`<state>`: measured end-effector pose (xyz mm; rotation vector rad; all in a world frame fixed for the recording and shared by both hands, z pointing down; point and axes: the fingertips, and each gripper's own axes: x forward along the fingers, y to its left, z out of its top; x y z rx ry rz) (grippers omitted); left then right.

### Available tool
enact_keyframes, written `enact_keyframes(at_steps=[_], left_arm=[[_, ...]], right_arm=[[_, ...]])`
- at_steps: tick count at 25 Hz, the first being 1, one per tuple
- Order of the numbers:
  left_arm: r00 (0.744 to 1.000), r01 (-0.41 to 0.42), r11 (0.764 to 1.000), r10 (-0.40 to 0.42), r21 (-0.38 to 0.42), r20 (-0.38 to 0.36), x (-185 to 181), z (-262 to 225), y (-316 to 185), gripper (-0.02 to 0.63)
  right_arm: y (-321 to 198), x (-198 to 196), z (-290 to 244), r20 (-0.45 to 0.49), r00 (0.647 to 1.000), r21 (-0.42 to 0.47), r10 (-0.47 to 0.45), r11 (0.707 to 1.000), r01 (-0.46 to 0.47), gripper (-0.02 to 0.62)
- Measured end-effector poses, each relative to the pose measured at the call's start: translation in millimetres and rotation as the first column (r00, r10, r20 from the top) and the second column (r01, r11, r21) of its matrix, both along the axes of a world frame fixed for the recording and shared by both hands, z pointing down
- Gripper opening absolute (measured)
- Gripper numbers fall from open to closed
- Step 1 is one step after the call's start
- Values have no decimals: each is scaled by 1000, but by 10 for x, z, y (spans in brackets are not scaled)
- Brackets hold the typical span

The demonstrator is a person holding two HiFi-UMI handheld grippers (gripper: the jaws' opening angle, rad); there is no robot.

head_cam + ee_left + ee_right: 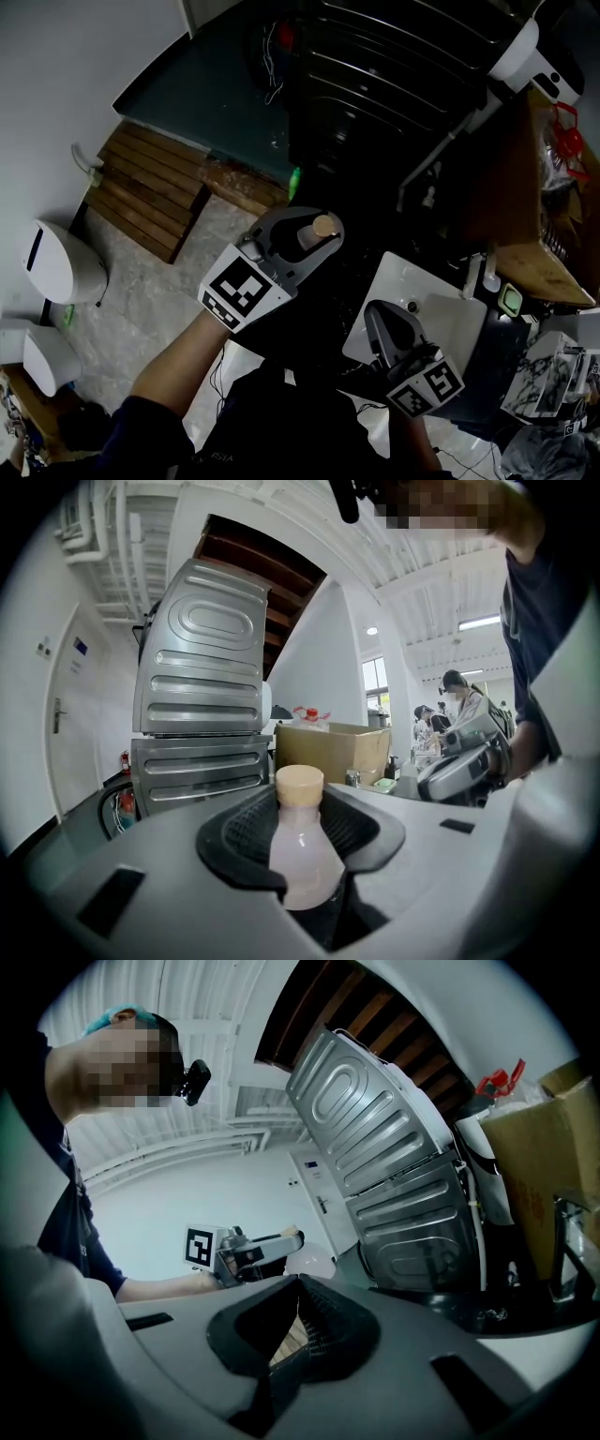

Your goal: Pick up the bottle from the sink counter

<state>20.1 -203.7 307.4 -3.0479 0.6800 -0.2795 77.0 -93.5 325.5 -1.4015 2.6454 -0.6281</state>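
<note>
A pale, milky bottle [302, 855] with a tan cap [299, 784] stands upright between the black pads of my left gripper [302, 808], which is shut on its body. In the head view the left gripper [314, 230] carries the bottle [307, 236] in the air, left of the white sink [450, 323], cap toward the dark appliance. My right gripper [375, 314] hovers over the sink's near left corner, its jaws drawn together with nothing in them. In the right gripper view the right gripper [298, 1288] points toward the left gripper [246, 1252] and the bottle [311, 1260].
A ribbed metal appliance [394, 84] fills the area ahead. A cardboard box [534, 197] stands at the right beside the sink's faucet [473, 277]. A wooden pallet [150, 187] and white bins [56, 262] lie on the floor at the left. Other people stand far off [459, 696].
</note>
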Motion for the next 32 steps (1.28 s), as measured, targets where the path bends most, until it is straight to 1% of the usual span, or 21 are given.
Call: enact_keyframes(at_steps=[8, 14, 22, 26, 32], left_arm=[[1000, -12, 1000, 12, -2, -1, 41, 6, 141, 141], [1000, -20, 1000, 20, -5, -4, -11, -39, 304, 140], [1000, -2, 1000, 2, -20, -18, -64, -23, 367, 141], [1000, 16, 1000, -16, -6, -8, -126, 3, 377, 140], [999, 36, 998, -37, -52, -28, -209, 65, 473, 140]], right_arm=[[-115, 57, -20, -7, 1000, 18, 1, 1000, -1, 26], [-98, 36, -36, -8, 1000, 23, 9, 1000, -9, 26], [-164, 83, -112, -20, 1000, 45, 16, 999, -15, 26], [-177, 57, -136, -21, 1000, 56, 11, 998, -10, 26], [-158, -8, -152, -25, 1000, 55, -3, 998, 4, 26]])
